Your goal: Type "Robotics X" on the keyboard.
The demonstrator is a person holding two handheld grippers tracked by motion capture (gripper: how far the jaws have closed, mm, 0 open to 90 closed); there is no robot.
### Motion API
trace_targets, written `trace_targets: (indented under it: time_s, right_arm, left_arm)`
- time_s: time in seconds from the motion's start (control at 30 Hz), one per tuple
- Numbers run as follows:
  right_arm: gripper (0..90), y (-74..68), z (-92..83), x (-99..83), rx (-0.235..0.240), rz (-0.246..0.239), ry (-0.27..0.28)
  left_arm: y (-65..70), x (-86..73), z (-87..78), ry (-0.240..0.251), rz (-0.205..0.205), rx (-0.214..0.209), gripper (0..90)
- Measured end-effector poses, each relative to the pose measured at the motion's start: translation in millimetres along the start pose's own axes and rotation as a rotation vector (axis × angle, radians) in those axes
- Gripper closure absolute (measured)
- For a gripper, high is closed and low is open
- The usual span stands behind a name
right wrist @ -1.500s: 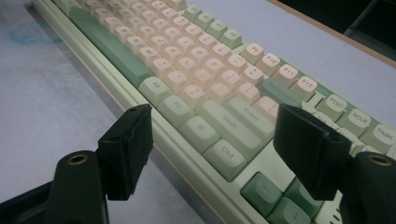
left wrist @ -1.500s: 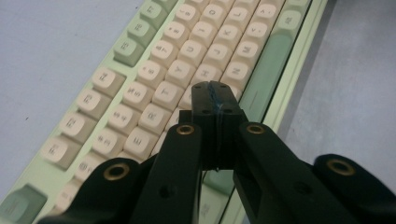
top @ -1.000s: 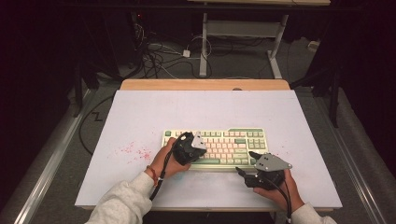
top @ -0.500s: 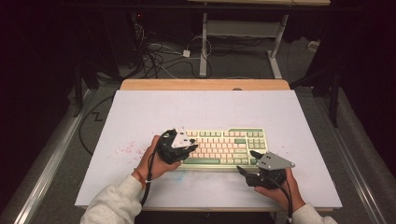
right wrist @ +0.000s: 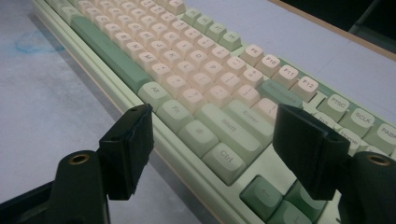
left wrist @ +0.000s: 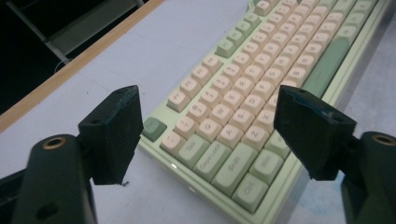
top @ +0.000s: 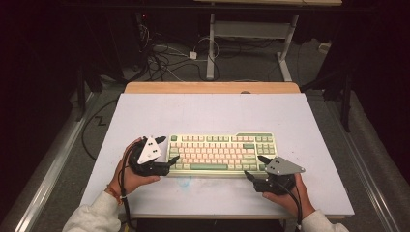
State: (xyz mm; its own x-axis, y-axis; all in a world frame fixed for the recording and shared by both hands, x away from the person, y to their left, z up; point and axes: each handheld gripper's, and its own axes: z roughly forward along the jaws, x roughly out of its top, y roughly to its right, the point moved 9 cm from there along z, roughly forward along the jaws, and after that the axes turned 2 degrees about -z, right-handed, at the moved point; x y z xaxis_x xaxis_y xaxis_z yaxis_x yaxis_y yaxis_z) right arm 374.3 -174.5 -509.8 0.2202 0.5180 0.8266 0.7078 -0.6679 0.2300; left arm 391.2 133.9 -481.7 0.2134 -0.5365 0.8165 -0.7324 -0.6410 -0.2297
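Keyboard (top: 221, 152) lies square near the table's (top: 212, 108) front edge, centred. Left tongs (top: 170, 161) at its left end, jaws just opened wide, nothing between them; in the left gripper view they straddle the near-left corner keys (left wrist: 219, 154). Right tongs (top: 255, 166) gape empty at the near-right corner.

Risk, as I judge it: closing unevenly at the two ends could skew the board or snag a keycap.

No containers on the table.
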Motion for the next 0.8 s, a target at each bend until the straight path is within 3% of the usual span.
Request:
trace_targets:
  time_s: [0.2,0.3,0.53,0.67,0.8]
  right_arm:
    - [29.6,0.2,0.3,1.1,0.0,-0.001,0.002]
    - [29.9,2.3,-0.6,3.0,-0.005,0.002,0.007]
    - [32.3,10.8,-2.7,11.0,-0.023,0.007,0.019]
    - [40.2,14.1,0.0,15.3,-0.031,0.01,-0.005]
    - [53.5,13.7,3.6,24.1,0.007,0.01,-0.001]
  left_arm:
    - [0.0,-20.3,-6.0,-0.025,-0.001,0.025,20.3]
    - [1.9,-31.9,-7.4,-0.067,0.023,0.046,18.7]
    - [7.8,-49.6,-11.1,-0.099,0.015,0.041,18.6]
    - [9.6,-55.1,-9.7,-0.12,0.018,0.034,18.6]
    - [10.4,-54.4,-8.7,-0.116,0.014,0.033,18.6]
